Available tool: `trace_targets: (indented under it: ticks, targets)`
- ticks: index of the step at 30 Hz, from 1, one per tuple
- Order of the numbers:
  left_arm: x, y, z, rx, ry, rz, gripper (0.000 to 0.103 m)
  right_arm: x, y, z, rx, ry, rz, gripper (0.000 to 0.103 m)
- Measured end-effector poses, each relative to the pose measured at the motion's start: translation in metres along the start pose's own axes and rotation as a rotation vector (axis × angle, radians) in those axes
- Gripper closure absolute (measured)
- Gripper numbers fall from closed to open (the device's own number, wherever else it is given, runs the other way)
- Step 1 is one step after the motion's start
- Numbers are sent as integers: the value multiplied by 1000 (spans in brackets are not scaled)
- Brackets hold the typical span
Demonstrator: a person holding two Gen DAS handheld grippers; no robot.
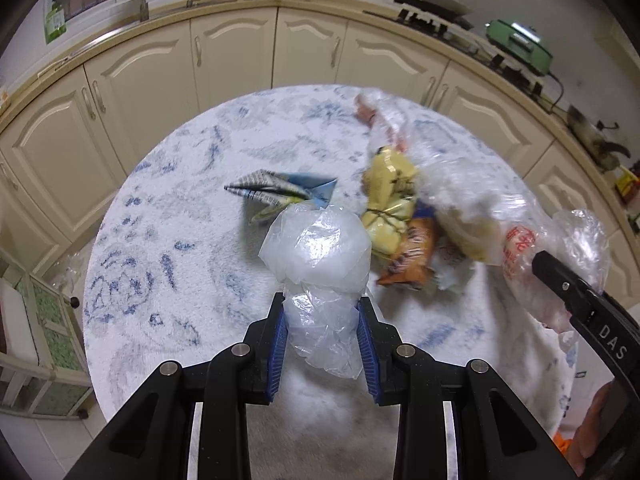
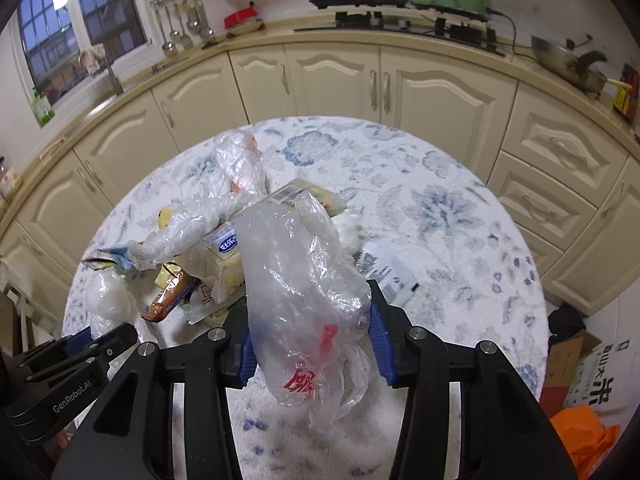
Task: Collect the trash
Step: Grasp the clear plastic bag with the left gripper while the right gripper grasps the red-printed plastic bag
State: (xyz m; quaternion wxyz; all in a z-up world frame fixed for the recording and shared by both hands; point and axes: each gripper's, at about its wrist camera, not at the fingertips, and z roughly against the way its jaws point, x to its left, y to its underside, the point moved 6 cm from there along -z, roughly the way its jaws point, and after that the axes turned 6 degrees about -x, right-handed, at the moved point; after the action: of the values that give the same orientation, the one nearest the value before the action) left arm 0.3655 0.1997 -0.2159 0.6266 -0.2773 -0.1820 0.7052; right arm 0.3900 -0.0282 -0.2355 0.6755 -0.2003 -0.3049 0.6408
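Left gripper (image 1: 322, 320) pinches a crumpled clear bag (image 1: 316, 248); right gripper (image 2: 310, 320) clamps a red-printed plastic bag (image 2: 296, 280). Lift both slowly, keeping the film clear of the wrapper pile (image 1: 396, 216) beyond on the round surface (image 1: 160, 240)

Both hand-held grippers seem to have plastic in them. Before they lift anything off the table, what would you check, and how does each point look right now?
1. Left hand-held gripper closed on the crumpled clear plastic: ok.
2. Right hand-held gripper around the clear bag with red print: ok; firmness cannot tell.
3. Red-print bag free of the wrapper pile: cannot tell, they overlap.
4. Trash remaining on the table, such as the orange wrapper and folded paper: not ok.
5. Bin to drop into: cannot tell, none in view.
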Motion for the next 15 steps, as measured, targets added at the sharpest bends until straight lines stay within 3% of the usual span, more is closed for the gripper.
trace_targets:
  ticks: [15]
  targets:
    - [-37, 18, 62, -68, 31, -69, 78, -41, 6, 57, -75, 18, -66, 56]
